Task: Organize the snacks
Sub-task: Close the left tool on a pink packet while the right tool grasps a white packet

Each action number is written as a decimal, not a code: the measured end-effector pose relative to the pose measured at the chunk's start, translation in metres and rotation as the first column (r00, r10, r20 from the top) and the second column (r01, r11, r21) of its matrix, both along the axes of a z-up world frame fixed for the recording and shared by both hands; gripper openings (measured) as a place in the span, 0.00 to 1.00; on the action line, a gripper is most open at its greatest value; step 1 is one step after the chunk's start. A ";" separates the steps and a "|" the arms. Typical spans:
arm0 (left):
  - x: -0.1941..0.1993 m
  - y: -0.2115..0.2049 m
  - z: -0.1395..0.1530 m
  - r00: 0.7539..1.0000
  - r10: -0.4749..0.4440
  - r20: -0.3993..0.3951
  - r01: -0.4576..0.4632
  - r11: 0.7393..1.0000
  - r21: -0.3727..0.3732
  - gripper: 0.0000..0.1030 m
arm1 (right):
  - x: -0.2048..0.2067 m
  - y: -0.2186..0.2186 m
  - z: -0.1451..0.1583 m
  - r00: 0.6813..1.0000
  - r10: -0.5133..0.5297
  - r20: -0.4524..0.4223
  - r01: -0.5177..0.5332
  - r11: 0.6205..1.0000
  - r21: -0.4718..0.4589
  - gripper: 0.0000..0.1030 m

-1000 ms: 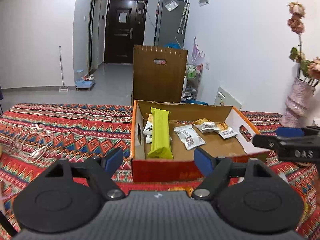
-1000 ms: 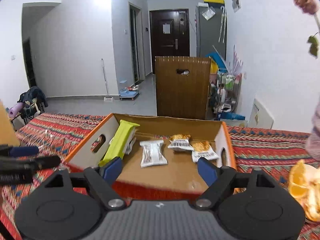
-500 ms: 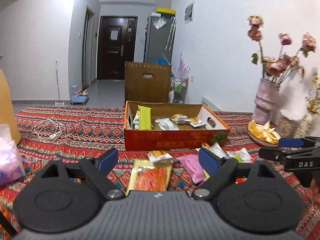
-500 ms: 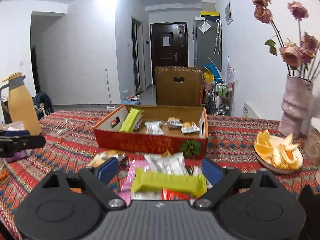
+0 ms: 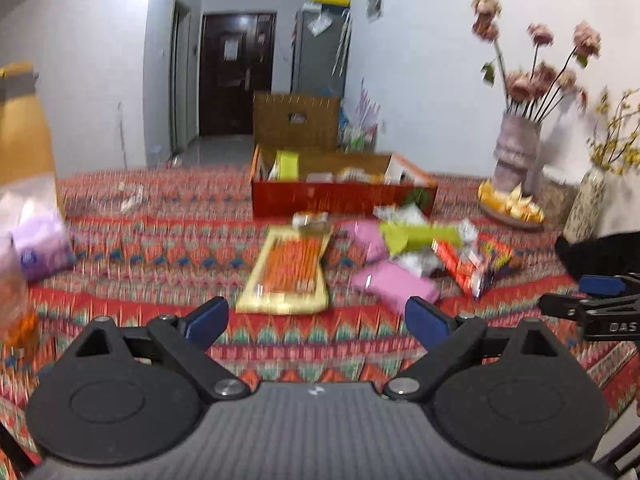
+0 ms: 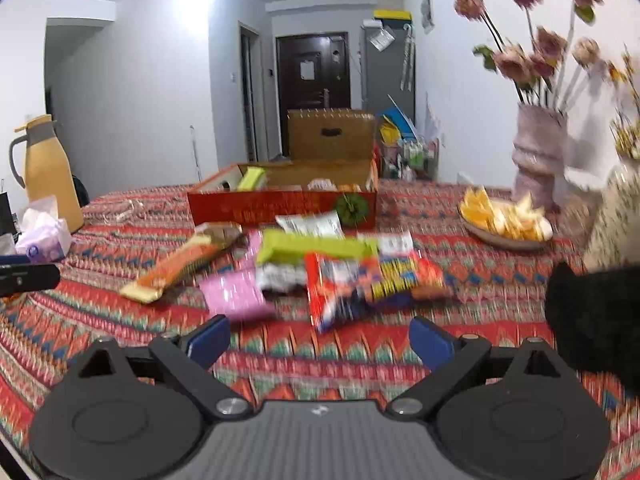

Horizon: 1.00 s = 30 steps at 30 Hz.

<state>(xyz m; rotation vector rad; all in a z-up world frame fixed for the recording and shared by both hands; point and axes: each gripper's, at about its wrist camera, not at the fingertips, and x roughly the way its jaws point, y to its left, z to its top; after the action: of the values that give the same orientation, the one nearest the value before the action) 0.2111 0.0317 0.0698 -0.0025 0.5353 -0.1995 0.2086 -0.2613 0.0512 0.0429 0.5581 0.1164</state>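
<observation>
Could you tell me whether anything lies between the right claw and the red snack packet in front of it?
Nothing visible does: the right claw is open, and only bare tablecloth separates it from the red snack packet.

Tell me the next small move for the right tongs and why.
Probably ease the right tongs forward and down onto the red snack packet. They are open and empty, that packet lies nearest in front of them on the tablecloth, and the red box behind the pile already holds snacks.
</observation>
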 end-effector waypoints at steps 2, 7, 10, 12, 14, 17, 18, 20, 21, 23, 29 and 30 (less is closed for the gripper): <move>0.001 0.000 -0.010 0.999 0.010 -0.034 -0.010 1.000 0.012 0.94 | -0.005 -0.003 -0.010 1.000 -0.009 -0.017 0.009 1.000 0.003 0.93; 0.010 -0.002 -0.018 0.998 0.012 -0.067 -0.012 1.000 0.014 0.94 | 0.000 -0.009 -0.030 0.996 -0.048 -0.075 0.047 0.999 -0.013 0.93; 0.019 -0.007 -0.019 0.997 0.005 -0.071 -0.004 1.000 0.025 0.94 | 0.006 -0.011 -0.033 0.996 -0.044 -0.080 0.044 0.999 -0.003 0.93; 0.026 -0.011 -0.021 0.997 -0.003 -0.078 0.005 1.000 0.030 0.94 | 0.011 -0.012 -0.033 0.996 -0.038 -0.078 0.039 0.999 0.005 0.93; 0.035 -0.015 -0.024 0.996 -0.009 -0.089 0.012 0.999 0.035 0.94 | 0.019 -0.012 -0.034 0.996 -0.035 -0.084 0.036 0.999 0.008 0.93; 0.048 -0.021 -0.028 0.994 -0.022 -0.110 0.026 0.999 0.031 0.94 | 0.031 -0.012 -0.039 0.995 -0.030 -0.097 0.031 1.000 0.005 0.93; 0.054 -0.024 -0.030 0.992 -0.033 -0.119 0.036 0.999 0.018 0.94 | 0.035 -0.012 -0.040 0.995 -0.030 -0.099 0.030 1.000 0.005 0.93; 0.062 -0.030 -0.033 0.990 -0.061 -0.129 0.061 0.998 -0.006 0.94 | 0.044 -0.012 -0.042 0.994 -0.030 -0.103 0.031 0.999 0.007 0.93; 0.067 -0.035 -0.035 0.988 -0.081 -0.134 0.080 0.997 -0.013 0.94 | 0.048 -0.013 -0.042 0.994 -0.029 -0.104 0.030 1.000 0.010 0.93; 0.078 -0.048 -0.040 0.982 -0.112 -0.151 0.111 0.994 -0.017 0.94 | 0.056 -0.014 -0.043 0.994 -0.028 -0.103 0.030 0.999 0.017 0.92; 0.127 -0.088 -0.053 0.967 -0.146 -0.210 0.132 0.988 -0.082 0.94 | 0.072 -0.017 -0.044 0.995 -0.027 -0.099 0.029 0.999 0.021 0.91; 0.135 -0.094 -0.055 0.965 -0.145 -0.217 0.131 0.988 -0.079 0.94 | 0.074 -0.018 -0.043 0.995 -0.029 -0.099 0.031 0.999 0.019 0.91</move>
<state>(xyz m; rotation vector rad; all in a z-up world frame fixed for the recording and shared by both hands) 0.3461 -0.0627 0.0150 -0.0507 0.7531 -0.3551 0.2824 -0.2796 0.0077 0.0775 0.6544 0.0911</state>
